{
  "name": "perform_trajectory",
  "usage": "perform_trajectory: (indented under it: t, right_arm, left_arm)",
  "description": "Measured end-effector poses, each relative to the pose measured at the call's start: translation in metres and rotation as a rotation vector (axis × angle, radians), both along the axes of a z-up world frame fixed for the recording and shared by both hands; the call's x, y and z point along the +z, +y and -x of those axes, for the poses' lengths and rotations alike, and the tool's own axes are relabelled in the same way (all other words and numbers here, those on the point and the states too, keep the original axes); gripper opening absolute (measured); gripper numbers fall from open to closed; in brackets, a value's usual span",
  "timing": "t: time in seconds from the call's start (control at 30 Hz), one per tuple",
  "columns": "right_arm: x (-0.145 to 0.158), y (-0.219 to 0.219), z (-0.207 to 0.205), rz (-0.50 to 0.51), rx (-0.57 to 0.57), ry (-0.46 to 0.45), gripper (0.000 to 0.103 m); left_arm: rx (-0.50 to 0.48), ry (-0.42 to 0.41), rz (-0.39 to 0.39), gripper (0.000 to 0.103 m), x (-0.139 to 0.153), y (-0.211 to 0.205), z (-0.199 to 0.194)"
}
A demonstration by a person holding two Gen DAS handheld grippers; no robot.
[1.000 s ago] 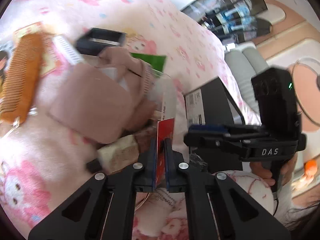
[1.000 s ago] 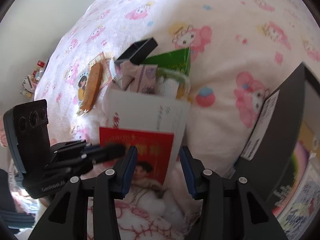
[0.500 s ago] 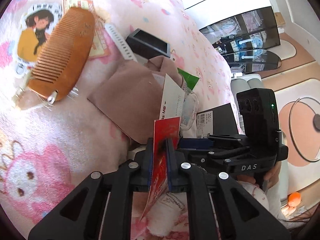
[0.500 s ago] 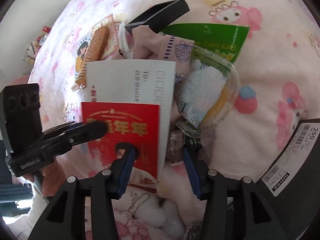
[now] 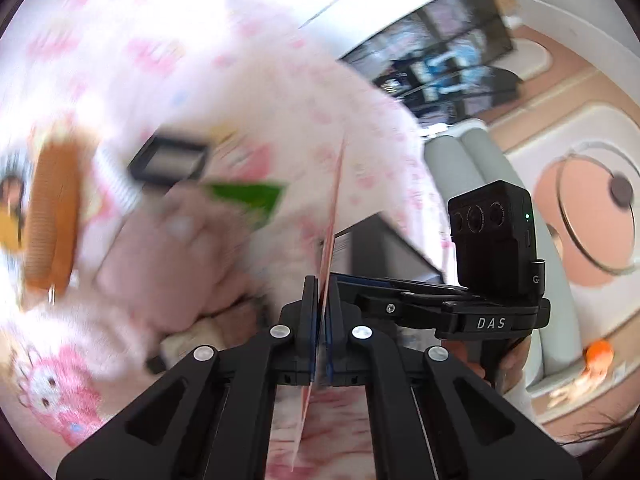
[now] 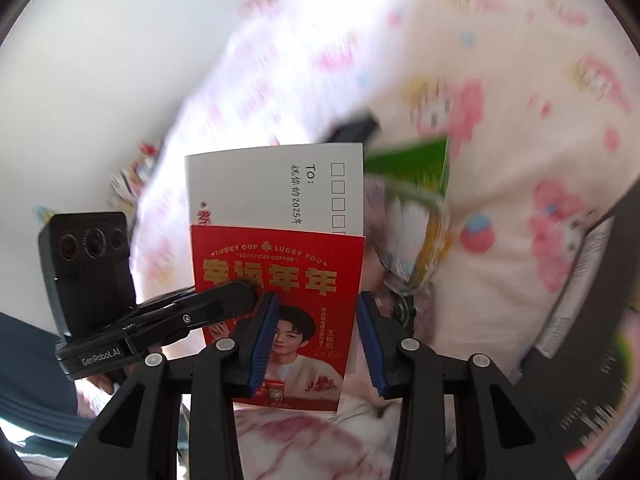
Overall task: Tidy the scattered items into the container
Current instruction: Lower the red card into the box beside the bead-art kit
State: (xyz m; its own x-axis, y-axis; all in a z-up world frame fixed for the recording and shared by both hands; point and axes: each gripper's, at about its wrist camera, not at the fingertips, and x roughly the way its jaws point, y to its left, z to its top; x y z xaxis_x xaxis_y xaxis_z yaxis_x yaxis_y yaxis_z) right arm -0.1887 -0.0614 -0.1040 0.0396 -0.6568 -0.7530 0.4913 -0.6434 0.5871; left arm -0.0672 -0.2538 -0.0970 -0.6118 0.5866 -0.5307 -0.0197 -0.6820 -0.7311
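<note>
My left gripper (image 5: pixel 321 292) is shut on the edge of two cards, seen edge-on in the left wrist view (image 5: pixel 329 236). In the right wrist view they show as a red card (image 6: pixel 280 276) in front of a white postcard (image 6: pixel 264 188), held upright above the bed. My right gripper (image 6: pixel 316 320) is open, its blue pads on either side of the red card without touching it. The left gripper (image 6: pixel 236 298) pinches the cards' left edge there. A black box (image 6: pixel 624 272) stands at the right edge, partly cut off; it also shows in the left wrist view (image 5: pixel 380 244).
On the pink patterned blanket (image 5: pixel 280 100) lie a wooden comb (image 5: pixel 52 216), a pink pouch (image 5: pixel 172 264), a green packet (image 6: pixel 408 160), a black lid (image 5: pixel 168 160) and a clear plastic tub (image 6: pixel 420 240). The view is motion-blurred.
My left gripper has lifted the two cards up off the pile and turned them upright. My right gripper stays open around the red card.
</note>
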Motion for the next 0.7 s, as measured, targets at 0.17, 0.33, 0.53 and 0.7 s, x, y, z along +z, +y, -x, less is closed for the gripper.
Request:
perform_trajectory:
  t: [0.17,0.33,0.53,0.7]
  right_arm:
    - [0.072,0.057,-0.012,0.072,-0.107,0.13,0.036]
    - [0.111,0.155,-0.023,0.067,-0.264,0.192,0.036]
    - [0.071,0.275,-0.03,-0.081,-0.481,0.106,0.036]
    - [0.029,0.338,-0.033,-0.16,-0.563,0.027,0.036]
  left_arm:
    - [-0.114,0.096,0.007,0.0,0.063,0.048,0.014]
    - [-0.285,0.068,0.033,0.0,0.091,0.152,0.058]
    - [-0.477,-0.087,0.084,0.0,0.044,0.292,0.109]
    - [-0.522,-0.204,0.06,0.0,-0.008,0.34,0.111]
